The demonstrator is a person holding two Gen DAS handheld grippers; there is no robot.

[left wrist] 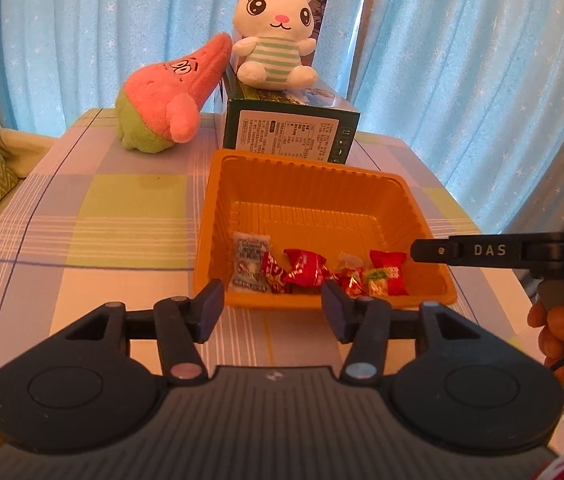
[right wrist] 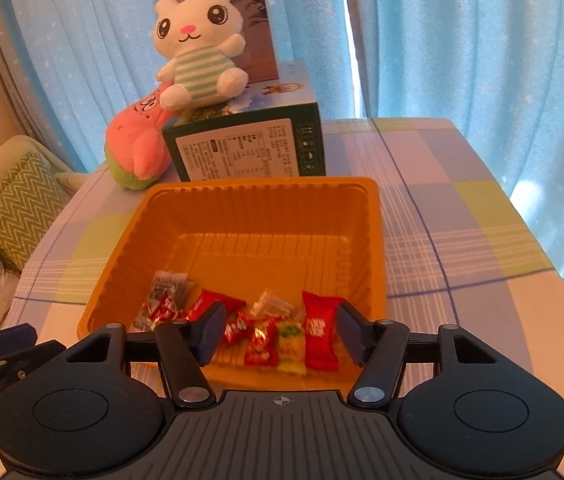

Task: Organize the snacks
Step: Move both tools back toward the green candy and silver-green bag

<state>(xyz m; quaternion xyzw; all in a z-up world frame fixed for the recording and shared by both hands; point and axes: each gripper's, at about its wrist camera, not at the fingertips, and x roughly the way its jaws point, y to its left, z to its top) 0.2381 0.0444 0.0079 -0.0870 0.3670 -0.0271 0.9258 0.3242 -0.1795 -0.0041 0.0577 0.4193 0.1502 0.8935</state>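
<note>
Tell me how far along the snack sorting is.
Done, apparently: the wrapped snacks lie together along the near side of the orange tray. In hand: nothing; the left gripper and right gripper are both open and empty. Left: no loose snack shows on the tablecloth, so little seems to remain.

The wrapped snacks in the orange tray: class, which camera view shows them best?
The right wrist view: the snacks lie close, seen from above between the open right tool, well spread in the orange tray. The left wrist view shows the snacks lower and flatter, bunched behind the tray's near rim.
</note>
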